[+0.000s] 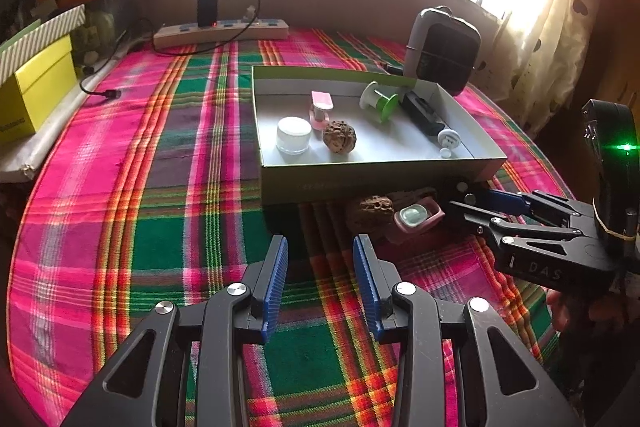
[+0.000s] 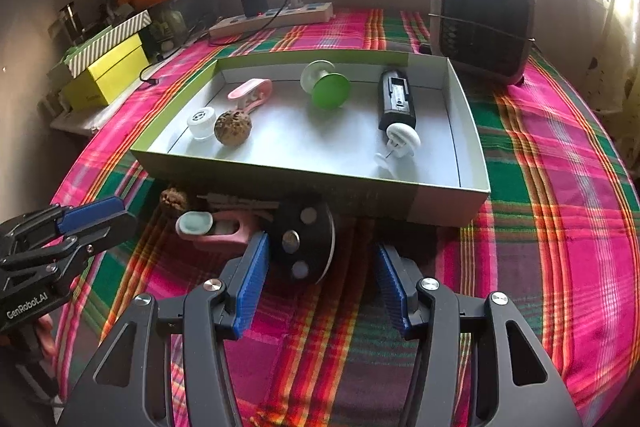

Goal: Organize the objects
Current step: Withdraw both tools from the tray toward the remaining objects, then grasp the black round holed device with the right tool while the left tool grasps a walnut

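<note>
- Right wrist view: right gripper (image 2: 320,279) fingers apart, black disc (image 2: 306,241) between them, beside the box (image 2: 360,195).
- Left gripper (image 1: 320,283) fingers apart, empty.

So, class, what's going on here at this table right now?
A person is sorting small items into a shallow box on a plaid cloth. Already inside are a walnut, a green spool, a white jar and a black device. Both hand-held grippers are open and empty; the right hand-held gripper sits just short of a black disc, the left hand-held gripper waits nearby.
</note>
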Tool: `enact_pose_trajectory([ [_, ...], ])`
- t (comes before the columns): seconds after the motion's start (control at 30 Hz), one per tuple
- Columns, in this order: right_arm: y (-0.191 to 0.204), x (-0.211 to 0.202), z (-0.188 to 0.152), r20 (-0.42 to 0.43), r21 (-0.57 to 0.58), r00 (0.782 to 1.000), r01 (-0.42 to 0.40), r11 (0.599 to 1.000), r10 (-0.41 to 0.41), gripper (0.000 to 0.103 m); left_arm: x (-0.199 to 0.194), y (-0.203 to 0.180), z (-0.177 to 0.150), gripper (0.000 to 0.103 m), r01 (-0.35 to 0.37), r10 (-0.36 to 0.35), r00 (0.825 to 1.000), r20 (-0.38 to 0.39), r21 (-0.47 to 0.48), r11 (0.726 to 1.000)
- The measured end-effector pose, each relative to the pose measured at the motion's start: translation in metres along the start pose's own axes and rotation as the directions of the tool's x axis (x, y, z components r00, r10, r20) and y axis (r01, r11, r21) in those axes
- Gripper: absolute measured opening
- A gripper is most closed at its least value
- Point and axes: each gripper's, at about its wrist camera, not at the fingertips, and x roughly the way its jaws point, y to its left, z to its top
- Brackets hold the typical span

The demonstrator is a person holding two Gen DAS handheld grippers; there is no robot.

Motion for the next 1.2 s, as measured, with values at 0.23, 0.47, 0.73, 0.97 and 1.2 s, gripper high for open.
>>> enact_pose_trajectory([
  [0.23,-0.002,0.0,0.001,0.003,0.016,1.0,0.002,1.0,-0.002,0.053,0.005,-0.002,0.002,0.032,0.014,-0.014,1.0,-0.008,0.005,1.0],
  [0.47,-0.005,-0.003,-0.001,0.008,0.027,1.0,0.006,1.0,-0.006,0.051,0.01,-0.005,0.005,0.032,0.031,-0.031,0.999,-0.019,0.012,0.999],
  [0.73,-0.008,-0.006,-0.001,0.025,0.032,1.0,0.01,0.999,-0.011,0.033,0.013,-0.008,0.008,0.033,0.043,-0.042,0.999,-0.026,0.015,0.999],
  [0.97,-0.014,-0.01,-0.003,0.034,0.051,0.999,0.013,0.999,-0.015,0.029,0.014,-0.011,0.012,0.037,0.058,-0.057,0.998,-0.023,0.014,0.998],
  [1.2,-0.019,-0.015,-0.007,0.039,0.06,0.999,0.02,0.998,-0.022,0.028,0.019,-0.017,0.017,0.038,0.062,-0.061,0.998,-0.032,0.025,0.998],
])
